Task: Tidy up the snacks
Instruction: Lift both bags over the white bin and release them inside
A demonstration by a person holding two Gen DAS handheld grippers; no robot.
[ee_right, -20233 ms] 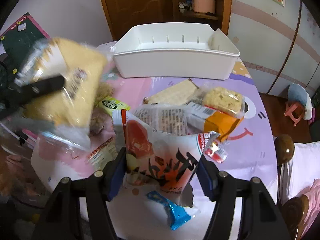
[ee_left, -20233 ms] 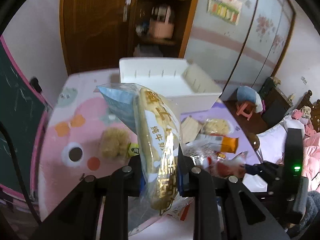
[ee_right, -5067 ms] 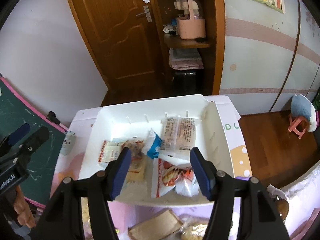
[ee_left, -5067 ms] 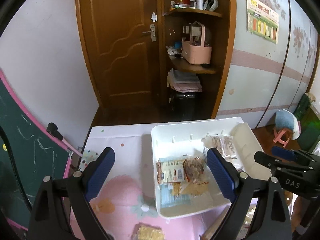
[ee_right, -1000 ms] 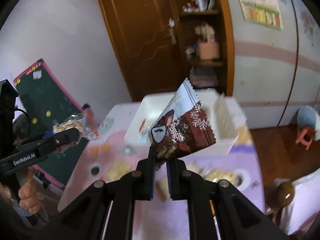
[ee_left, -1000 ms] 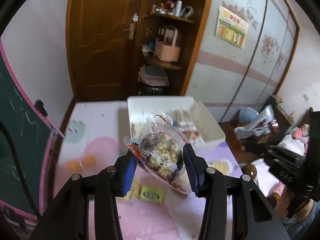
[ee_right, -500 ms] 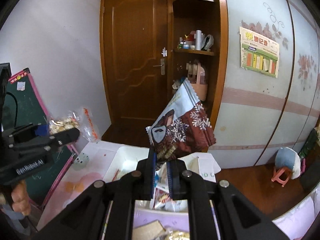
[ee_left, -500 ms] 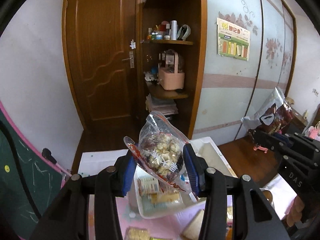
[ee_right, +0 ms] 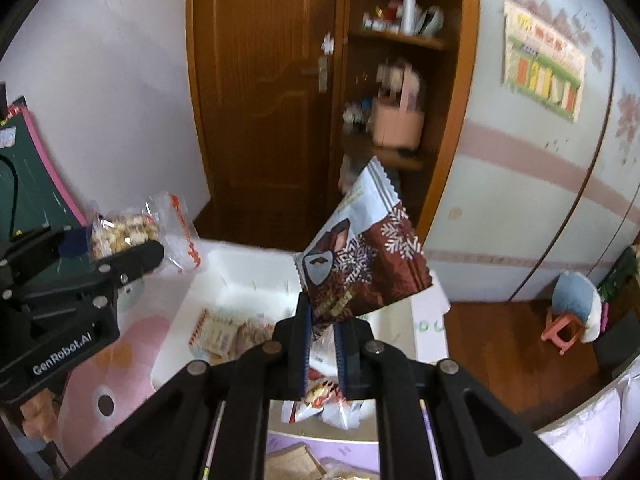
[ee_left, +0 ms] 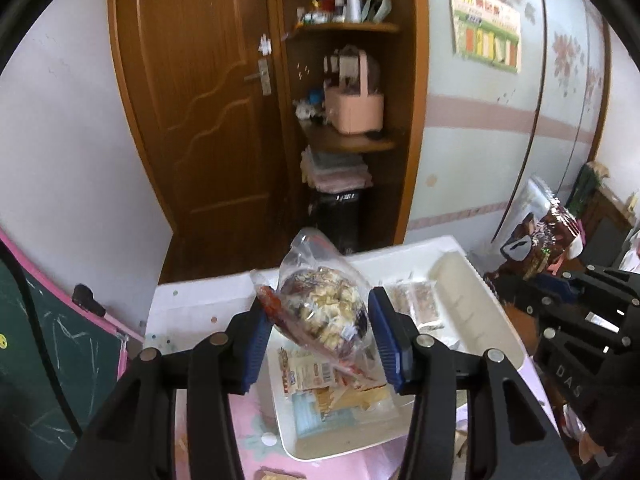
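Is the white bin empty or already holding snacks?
Holding snacks: several flat packets lie on the white bin's floor, with bare floor left.

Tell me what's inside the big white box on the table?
The white box holds flat snack packets: a red-and-white one, a clear one of crackers, and a light blue one. The popcorn bag in the left tongs hides the middle.

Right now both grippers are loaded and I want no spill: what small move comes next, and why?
Probably lower the left gripper and open it: its clear popcorn bag already hangs over the white bin, above packets lying there. The right gripper holds the brown snowflake packet above the bin too.
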